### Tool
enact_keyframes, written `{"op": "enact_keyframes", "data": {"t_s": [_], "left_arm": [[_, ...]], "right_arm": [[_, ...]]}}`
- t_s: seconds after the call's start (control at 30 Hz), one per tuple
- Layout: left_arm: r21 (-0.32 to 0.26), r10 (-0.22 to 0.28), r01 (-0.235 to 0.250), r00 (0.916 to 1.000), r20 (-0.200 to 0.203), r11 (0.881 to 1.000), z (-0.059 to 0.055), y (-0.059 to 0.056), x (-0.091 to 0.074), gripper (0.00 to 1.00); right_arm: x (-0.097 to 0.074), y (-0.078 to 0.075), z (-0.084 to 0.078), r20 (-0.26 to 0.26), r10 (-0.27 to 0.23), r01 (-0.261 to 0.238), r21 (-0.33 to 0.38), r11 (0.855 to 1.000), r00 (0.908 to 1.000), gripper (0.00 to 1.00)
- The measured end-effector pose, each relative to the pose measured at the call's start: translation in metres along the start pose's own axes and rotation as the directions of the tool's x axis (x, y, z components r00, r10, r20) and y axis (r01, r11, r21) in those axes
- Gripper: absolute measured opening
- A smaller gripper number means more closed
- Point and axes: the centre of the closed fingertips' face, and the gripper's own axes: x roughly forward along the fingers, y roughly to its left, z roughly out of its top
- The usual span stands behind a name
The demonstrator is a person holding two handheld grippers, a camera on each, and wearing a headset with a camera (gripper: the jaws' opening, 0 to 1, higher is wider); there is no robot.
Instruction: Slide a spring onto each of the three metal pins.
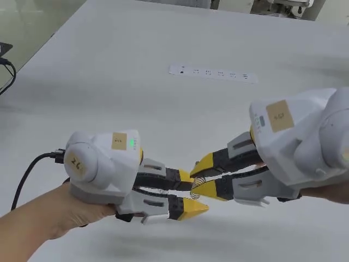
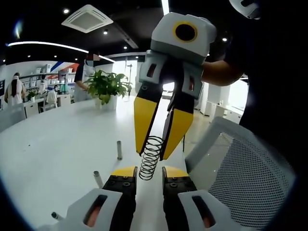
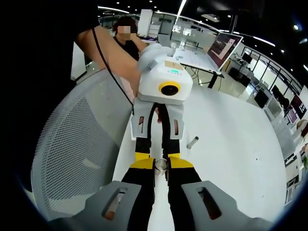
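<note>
Three metal pins (image 2: 119, 150) sit on the white counter (image 2: 57, 144) in the left gripper view. The far one is upright. The two nearer ones look tilted, though that may be the lens. We see no coil on any of them, so we judge the task to be at its first spring, with all three pins yet to be served.

The spring (image 2: 151, 156) is off the counter, held in the air between the two tools at the counter's near edge. The right hand-held gripper (image 1: 192, 183) has its yellow jaws closed on the spring's upper coils. Its own view shows the coil pinched between the tips. The left hand-held gripper (image 2: 149, 173) faces it tip to tip, jaws parted. The spring's free end hangs down into the gap between them. We cannot tell whether that end touches either pad, and in the head view the gap looks wider than the coil.

We read this as a mid-air re-grip or handover, done to get the spring lined up before threading.

Whichever tool keeps the spring should next hold it near one end, leaving its bore open and in line with a pin. The other must let go cleanly without dragging the coil askew. Then we would carry it over to the pins, which lie well apart from the jaws. The spring is soft and will bend if squeezed hard or pushed off-axis, so the lowering should be straight and gentle.
</note>
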Motion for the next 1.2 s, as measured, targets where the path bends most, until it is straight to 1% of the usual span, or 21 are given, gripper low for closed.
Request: {"op": "enact_keyframes", "data": {"t_s": [0.17, 0.37, 0.5, 0.57, 0.77, 0.87, 1.03, 1.2], "left_arm": [[-0.002, 0.009, -0.009, 1.0, -0.003, 1.0, -0.001, 0.002, -0.001, 0.16], [-0.012, 0.009, -0.009, 0.9999, 0.007, 1.0, 0.002, 0.002, -0.001, 0.2], [-0.013, 0.018, -0.018, 0.9998, 0.0, 1.0, 0.0, 0.003, -0.001, 0.25], [-0.016, 0.019, -0.019, 0.9998, -0.003, 1.0, -0.001, 0.003, -0.002, 0.26], [-0.016, 0.044, -0.044, 0.9989, -0.015, 0.999, -0.004, 0.007, -0.008, 0.31], [-0.02, 0.063, -0.064, 0.9978, -0.02, 0.998, -0.007, 0.011, -0.013, 0.34], [-0.022, 0.082, -0.083, 0.9964, -0.019, 0.996, -0.007, 0.014, -0.019, 0.37], [-0.019, 0.099, -0.1, 0.9943, -0.038, 0.995, -0.014, 0.015, -0.027, 0.41]], "right_arm": [[0.0, -0.001, 0.001, 0.002, -0.002, 0.002, -0.001, 1.0, 1.0, 0.06], [-0.001, -0.001, 0.003, 0.007, -0.002, 0.002, -0.002, 1.0, 1.0, 0.06], [-0.001, -0.001, 0.003, 0.005, -0.001, 0.001, -0.003, 1.0, 1.0, 0.06], [-0.001, -0.001, 0.003, 0.004, -0.004, 0.004, -0.006, 1.0, 1.0, 0.06], [-0.002, -0.003, 0.003, 0.005, -0.013, 0.013, -0.004, 1.0, 0.9999, 0.06], [-0.002, -0.004, 0.003, 0.006, -0.015, 0.015, -0.002, 1.0, 0.9999, 0.06], [-0.003, -0.005, 0.003, 0.004, -0.02, 0.02, -0.005, 1.0, 0.9998, 0.06], [-0.004, -0.006, 0.001, -0.001, -0.027, 0.027, -0.002, 1.0, 0.9996, 0.06]]}}
